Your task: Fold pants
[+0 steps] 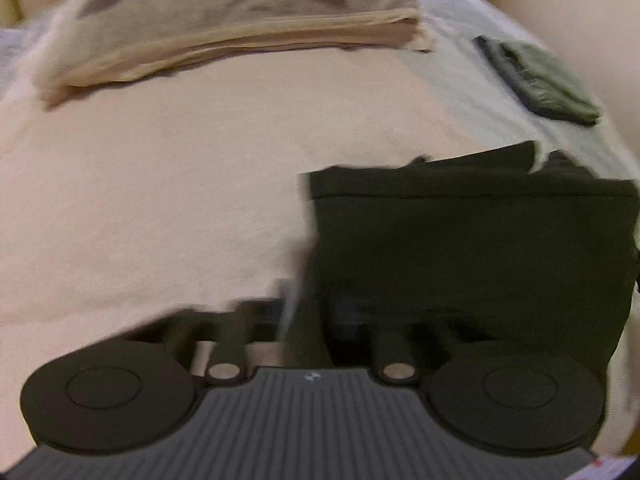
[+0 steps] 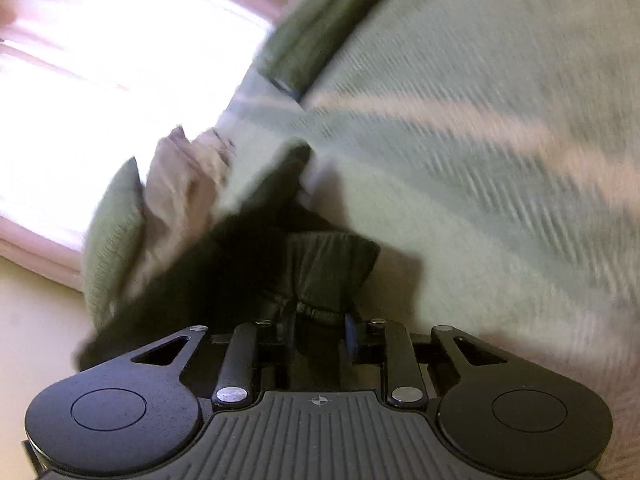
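Black fabric pants (image 2: 316, 268) are pinched at the bunched waistband by the right gripper (image 2: 320, 320), while the left gripper (image 1: 308, 308), pressed together, is set at their left edge.

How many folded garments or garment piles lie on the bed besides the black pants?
2 in the left wrist view: a beige stack at the far side, and a small olive-green bundle far right. More may lie out of frame.
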The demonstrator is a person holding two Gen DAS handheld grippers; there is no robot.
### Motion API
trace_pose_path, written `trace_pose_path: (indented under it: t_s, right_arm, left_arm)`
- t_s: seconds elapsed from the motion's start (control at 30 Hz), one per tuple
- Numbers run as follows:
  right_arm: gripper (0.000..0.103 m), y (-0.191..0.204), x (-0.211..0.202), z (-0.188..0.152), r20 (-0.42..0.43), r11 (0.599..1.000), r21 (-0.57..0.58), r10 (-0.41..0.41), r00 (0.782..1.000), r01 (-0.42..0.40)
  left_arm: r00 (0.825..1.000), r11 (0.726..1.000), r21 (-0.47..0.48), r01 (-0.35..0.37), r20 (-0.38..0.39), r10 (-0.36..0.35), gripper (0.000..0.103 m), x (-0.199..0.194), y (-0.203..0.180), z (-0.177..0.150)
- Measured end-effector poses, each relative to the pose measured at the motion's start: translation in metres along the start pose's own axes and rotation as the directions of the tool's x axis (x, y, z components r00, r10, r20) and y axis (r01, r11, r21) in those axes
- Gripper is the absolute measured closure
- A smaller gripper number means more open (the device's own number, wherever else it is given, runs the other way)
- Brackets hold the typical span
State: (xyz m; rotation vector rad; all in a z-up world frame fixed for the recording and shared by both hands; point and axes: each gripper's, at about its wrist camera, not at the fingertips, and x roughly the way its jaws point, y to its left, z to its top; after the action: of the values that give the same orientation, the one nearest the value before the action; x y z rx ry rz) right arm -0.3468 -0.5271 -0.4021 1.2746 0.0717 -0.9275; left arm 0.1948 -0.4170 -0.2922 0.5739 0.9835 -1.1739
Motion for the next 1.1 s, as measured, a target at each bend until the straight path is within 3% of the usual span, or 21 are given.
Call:
trace_pose_path:
  t_s: [0.07, 0.13, 0.2, 0.27, 0.33, 0.4, 0.47, 0.53, 0.57, 0.6, 0.63, 0.67, 0.7, 0.77, 0.83, 0.93, 0.97, 1.03, 1.1]
  right_arm:
    - [0.085, 0.025, -0.014, 0.014, 0.061, 0.998, -0.031, 0.048, 0.997, -0.046]
    - [0.085, 0.053, -0.027, 0.027, 0.109, 0.992, -0.091, 0.097, 0.989, -0.088]
    - [0.085, 0.083, -0.050, 0.041, 0.188, 0.981, -0.161, 0.142, 0.972, -0.112]
    - [0.086, 0.106, -0.083, 0.053, 0.274, 0.969, -0.205, 0.193, 0.942, -0.139]
    - [0.086, 0.118, -0.127, 0.059, 0.339, 0.959, -0.253, 0.212, 0.917, -0.128]
    - [0.085, 0.121, -0.167, 0.053, 0.341, 0.949, -0.307, 0.181, 0.923, -0.073]
    - [0.085, 0.114, -0.192, 0.032, 0.296, 0.933, -0.355, 0.047, 0.954, 0.064]
    - [0.083, 0.090, -0.202, 0.007, 0.200, 0.904, -0.373, -0.142, 0.969, 0.209]
    - [0.082, 0.072, -0.200, -0.002, 0.128, 0.884, -0.365, -0.262, 0.956, 0.291]
    - [0.082, 0.049, -0.196, -0.008, 0.037, 0.869, -0.333, -0.376, 0.926, 0.366]
    - [0.082, 0.025, -0.192, -0.012, -0.038, 0.846, -0.291, -0.477, 0.878, 0.447]
    - [0.082, 0.008, -0.191, -0.014, -0.066, 0.813, -0.259, -0.554, 0.830, 0.522]
    - [0.082, -0.006, -0.192, -0.012, -0.074, 0.786, -0.227, -0.602, 0.795, 0.575]
    - [0.082, -0.024, -0.194, 0.001, -0.066, 0.758, -0.120, -0.651, 0.756, 0.641]
    - [0.081, -0.029, -0.193, 0.020, -0.029, 0.767, -0.034, -0.641, 0.767, 0.640]
    - [0.078, -0.017, -0.188, 0.043, 0.050, 0.798, -0.012, -0.602, 0.797, 0.603]
    - [0.077, -0.009, -0.180, 0.049, 0.076, 0.808, -0.021, -0.586, 0.806, 0.589]
    - [0.075, 0.005, -0.163, 0.057, 0.108, 0.824, -0.046, -0.558, 0.823, 0.565]
    - [0.075, 0.015, -0.145, 0.057, 0.117, 0.827, -0.072, -0.547, 0.829, 0.557]
  left_arm:
    - [0.999, 1.000, 0.003, -0.019, 0.043, 0.018, 0.096, -0.010, 0.000, 0.000]
    - [0.989, 0.997, -0.012, -0.079, 0.128, 0.080, 0.096, -0.036, 0.003, -0.007]
    - [0.968, 0.988, -0.100, -0.118, 0.211, 0.137, 0.096, -0.073, 0.015, -0.019]
    - [0.943, 0.971, -0.211, -0.108, 0.286, 0.167, 0.097, -0.118, 0.024, -0.042]
    - [0.920, 0.943, -0.280, -0.181, 0.291, 0.263, 0.097, -0.148, 0.020, -0.071]
    - [0.912, 0.906, -0.358, -0.227, 0.249, 0.326, 0.091, -0.165, 0.015, -0.112]
    - [0.915, 0.869, -0.395, -0.297, 0.141, 0.377, 0.091, -0.165, 0.011, -0.147]
    - [0.924, 0.825, -0.458, -0.332, 0.019, 0.383, 0.091, -0.157, 0.014, -0.180]
    - [0.929, 0.805, -0.491, -0.333, -0.025, 0.369, 0.091, -0.154, 0.016, -0.194]
    - [0.928, 0.793, -0.506, -0.339, -0.043, 0.369, 0.091, -0.154, 0.017, -0.199]
    - [0.926, 0.788, -0.511, -0.343, -0.044, 0.374, 0.089, -0.156, 0.018, -0.203]
    - [0.925, 0.788, -0.512, -0.343, -0.038, 0.378, 0.084, -0.156, 0.019, -0.202]
    - [0.924, 0.788, -0.514, -0.340, -0.028, 0.381, 0.077, -0.156, 0.022, -0.198]
    - [0.924, 0.792, -0.516, -0.325, 0.007, 0.383, 0.071, -0.154, 0.029, -0.182]
    - [0.934, 0.804, -0.523, -0.283, 0.040, 0.354, 0.068, -0.145, 0.040, -0.159]
    - [0.960, 0.812, -0.562, -0.161, 0.101, 0.260, 0.048, -0.121, 0.056, -0.126]
    - [0.964, 0.817, -0.560, -0.139, 0.114, 0.242, 0.046, -0.109, 0.056, -0.118]
    - [0.969, 0.860, -0.491, -0.142, 0.107, 0.221, 0.046, -0.083, 0.046, -0.103]
    - [0.966, 0.921, -0.331, -0.207, 0.080, 0.245, 0.046, -0.052, 0.027, -0.095]
